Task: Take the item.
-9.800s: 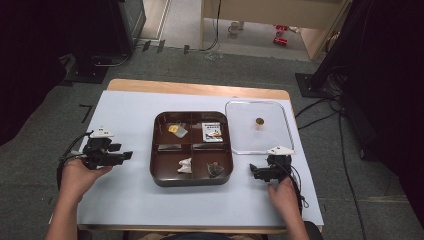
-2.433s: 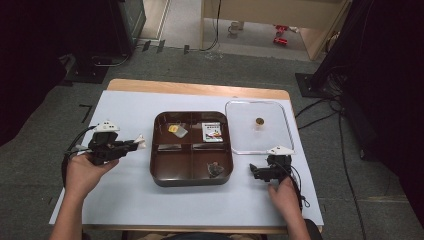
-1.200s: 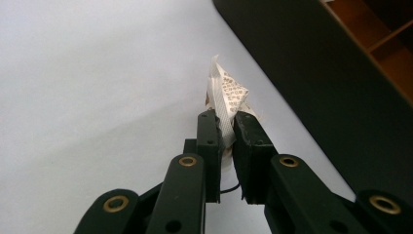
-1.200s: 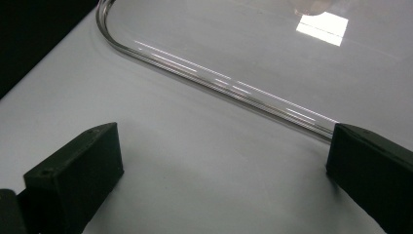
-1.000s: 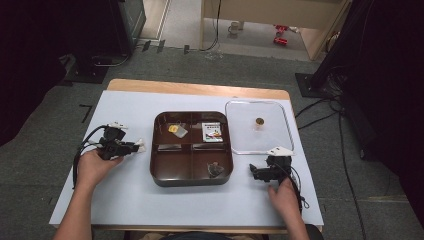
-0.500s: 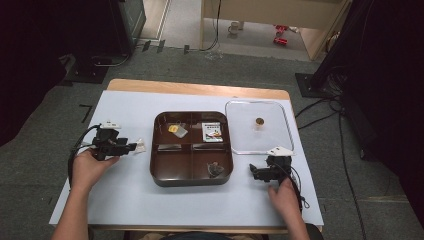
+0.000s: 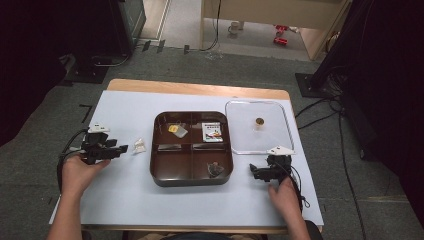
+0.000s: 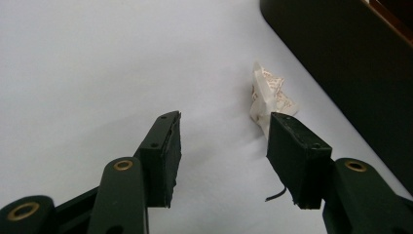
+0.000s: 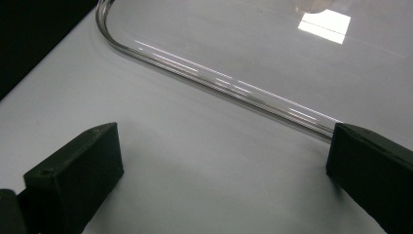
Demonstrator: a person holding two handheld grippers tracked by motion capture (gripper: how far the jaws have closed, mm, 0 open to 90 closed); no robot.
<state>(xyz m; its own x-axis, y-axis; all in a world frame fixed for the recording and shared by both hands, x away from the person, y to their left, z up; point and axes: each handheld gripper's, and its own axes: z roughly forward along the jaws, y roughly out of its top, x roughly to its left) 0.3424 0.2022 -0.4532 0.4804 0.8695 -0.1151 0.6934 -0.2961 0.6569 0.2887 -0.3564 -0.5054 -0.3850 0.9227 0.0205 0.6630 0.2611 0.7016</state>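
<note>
A small white crumpled packet (image 7: 139,146) lies on the white table cover just left of the brown four-compartment tray (image 7: 175,168). My left gripper (image 7: 123,149) is open, its tips a little to the left of the packet. In the left gripper view the packet (image 8: 269,96) sits just beyond the right jaw, not between the jaws, and the left gripper (image 8: 224,122) holds nothing. My right gripper (image 7: 253,173) rests open on the table near the tray's lower right corner. In its own view the right gripper (image 9: 221,146) stands wide open facing the clear lid's rim (image 9: 219,80).
The tray holds a yellowish packet (image 7: 176,130), a printed packet (image 7: 213,131) and a dark crumpled piece (image 7: 216,170). A clear lid (image 7: 235,140) with a brown knob (image 7: 259,120) lies right of the tray. The tray's dark wall (image 8: 350,63) rises close beside the white packet.
The white packet has gone from the tray's lower left compartment to the table. The left gripper has let it go and drawn back slightly to the left. The right gripper has stayed still.
</note>
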